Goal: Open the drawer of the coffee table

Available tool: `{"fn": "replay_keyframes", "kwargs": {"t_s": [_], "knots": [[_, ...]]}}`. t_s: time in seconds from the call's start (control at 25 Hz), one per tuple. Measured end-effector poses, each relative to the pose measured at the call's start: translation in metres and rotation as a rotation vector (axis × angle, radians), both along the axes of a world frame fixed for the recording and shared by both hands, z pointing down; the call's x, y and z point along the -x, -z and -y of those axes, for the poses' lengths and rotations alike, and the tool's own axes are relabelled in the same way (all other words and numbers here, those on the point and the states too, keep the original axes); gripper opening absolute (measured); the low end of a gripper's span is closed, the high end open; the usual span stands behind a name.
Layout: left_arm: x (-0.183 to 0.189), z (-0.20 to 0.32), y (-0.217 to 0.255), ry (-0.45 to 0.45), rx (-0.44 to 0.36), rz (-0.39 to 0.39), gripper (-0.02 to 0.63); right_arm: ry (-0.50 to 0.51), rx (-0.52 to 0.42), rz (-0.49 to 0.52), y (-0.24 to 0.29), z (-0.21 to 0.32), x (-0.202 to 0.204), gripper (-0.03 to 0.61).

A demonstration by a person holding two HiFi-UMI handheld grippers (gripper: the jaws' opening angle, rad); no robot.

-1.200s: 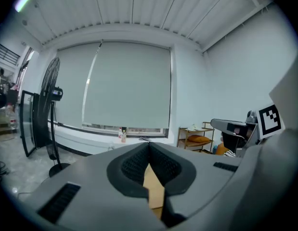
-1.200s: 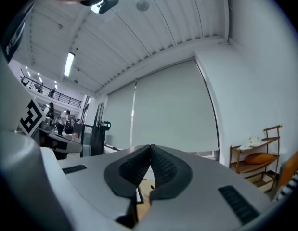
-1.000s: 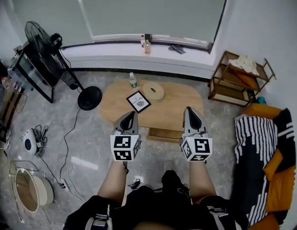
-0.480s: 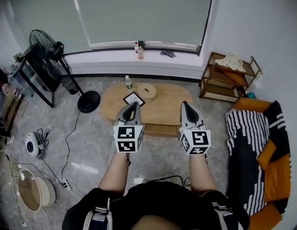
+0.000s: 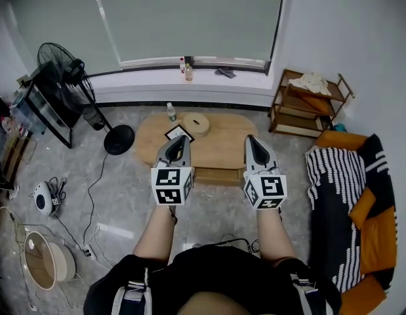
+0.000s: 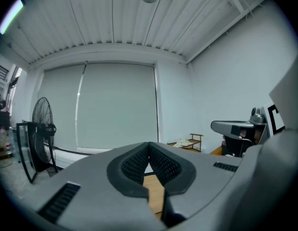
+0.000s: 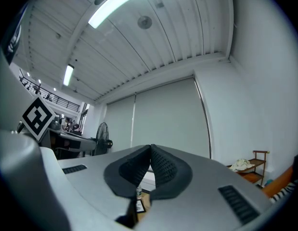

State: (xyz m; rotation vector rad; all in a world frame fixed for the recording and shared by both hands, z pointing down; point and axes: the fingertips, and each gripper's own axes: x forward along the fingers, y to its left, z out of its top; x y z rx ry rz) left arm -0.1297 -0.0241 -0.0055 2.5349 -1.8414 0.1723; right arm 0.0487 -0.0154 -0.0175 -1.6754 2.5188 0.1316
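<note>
Left gripper (image 6: 149,146) fingers (image 6: 132,165) together, empty

The view pulls back and both grippers ride higher in the frame.

The oval light wooden coffee table (image 5: 222,148) now looks smaller and sits nearer the upper middle of the head view, with more grey floor showing below it. The left gripper (image 5: 179,141), grey with a black-and-white marker cube, shifts up from the table's near edge to overlap the tabletop. The matching right gripper (image 5: 250,140) rises the same way and edges slightly left. The brown wooden shelf rack (image 5: 307,107) at the right slides left and up. The black standing fan (image 5: 61,61) at the upper left drops lower and rightward, and more of the person's dark clothing fills the bottom.
</note>
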Motion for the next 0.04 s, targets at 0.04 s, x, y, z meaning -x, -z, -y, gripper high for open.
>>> {"fn": "replay_keyframes", "kwargs": {"t_s": [0.04], "knots": [[-0.0007, 0.0011, 0.0006, -0.006, 0.003, -0.013, 0.02, -0.001, 0.0, 0.0, 0.0003, 0.0008, -0.0005, 0.014]]}}
